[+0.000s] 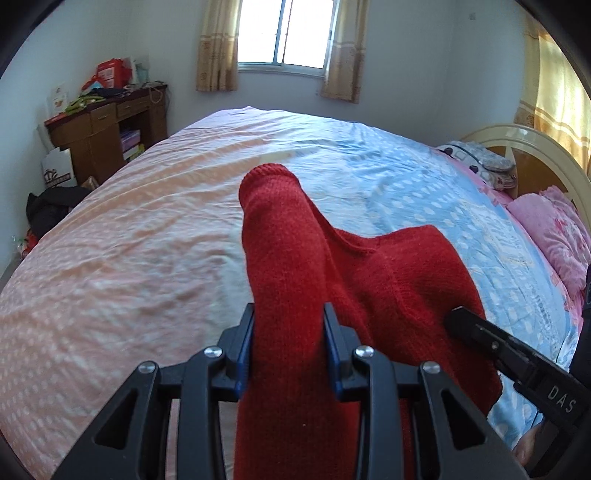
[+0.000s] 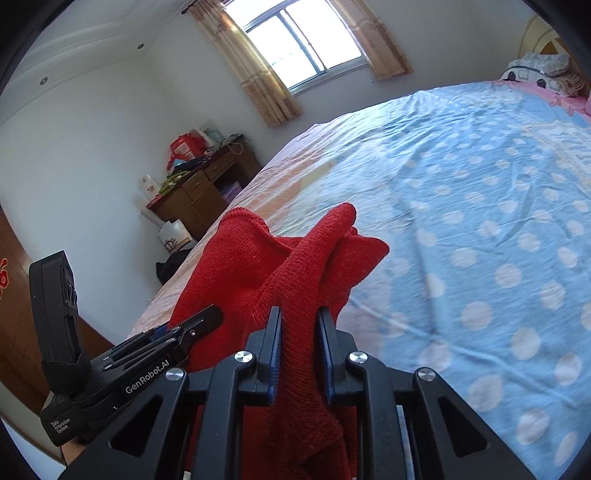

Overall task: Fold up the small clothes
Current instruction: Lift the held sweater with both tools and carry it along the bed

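Observation:
A small red knitted garment [image 1: 332, 266] is held up above the bed by both grippers. My left gripper [image 1: 289, 314] is shut on a bunched fold of it, and a sleeve-like tube stands up past the fingers. My right gripper [image 2: 298, 317] is shut on another bunch of the same garment [image 2: 295, 266]. The right gripper's finger [image 1: 480, 332] shows at the lower right of the left wrist view, pressed against the red knit. The left gripper [image 2: 192, 328] shows at the lower left of the right wrist view.
The bed [image 1: 147, 221] has a pink and blue polka-dot sheet [image 2: 480, 221]. Pink pillows [image 1: 554, 229] and a headboard [image 1: 535, 147] are at the right. A cluttered wooden desk [image 1: 107, 125] stands by the far left wall, under a window [image 1: 288, 33].

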Demonstrator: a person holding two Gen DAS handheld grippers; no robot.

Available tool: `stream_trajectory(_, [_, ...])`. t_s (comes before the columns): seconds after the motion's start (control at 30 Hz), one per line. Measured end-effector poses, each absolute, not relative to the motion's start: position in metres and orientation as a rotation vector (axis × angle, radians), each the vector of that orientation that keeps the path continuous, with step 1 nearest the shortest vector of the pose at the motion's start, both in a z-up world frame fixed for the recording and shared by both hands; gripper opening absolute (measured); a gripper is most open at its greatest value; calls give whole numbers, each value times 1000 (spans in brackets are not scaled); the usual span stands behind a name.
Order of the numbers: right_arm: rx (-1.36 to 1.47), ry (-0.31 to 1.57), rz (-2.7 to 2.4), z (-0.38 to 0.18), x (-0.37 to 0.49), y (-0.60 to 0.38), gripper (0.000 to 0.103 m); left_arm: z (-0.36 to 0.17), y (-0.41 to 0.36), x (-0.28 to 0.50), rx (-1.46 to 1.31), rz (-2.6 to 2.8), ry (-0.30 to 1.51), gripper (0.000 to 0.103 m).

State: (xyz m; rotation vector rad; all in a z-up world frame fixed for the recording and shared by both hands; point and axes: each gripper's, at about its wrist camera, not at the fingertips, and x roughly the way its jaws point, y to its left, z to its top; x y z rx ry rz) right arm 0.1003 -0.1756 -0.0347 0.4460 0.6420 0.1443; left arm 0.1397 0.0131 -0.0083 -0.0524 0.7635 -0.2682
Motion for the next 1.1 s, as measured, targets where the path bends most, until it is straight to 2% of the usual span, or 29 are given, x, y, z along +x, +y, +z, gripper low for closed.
stream_trajectory(0.43, [363, 695, 304, -36, 125, -82, 17, -9, 104, 128, -161, -122, 745, 34])
stream_trajectory(1.1, [175, 689, 548, -36, 210, 66, 16, -6, 230, 160, -244, 130, 657, 34])
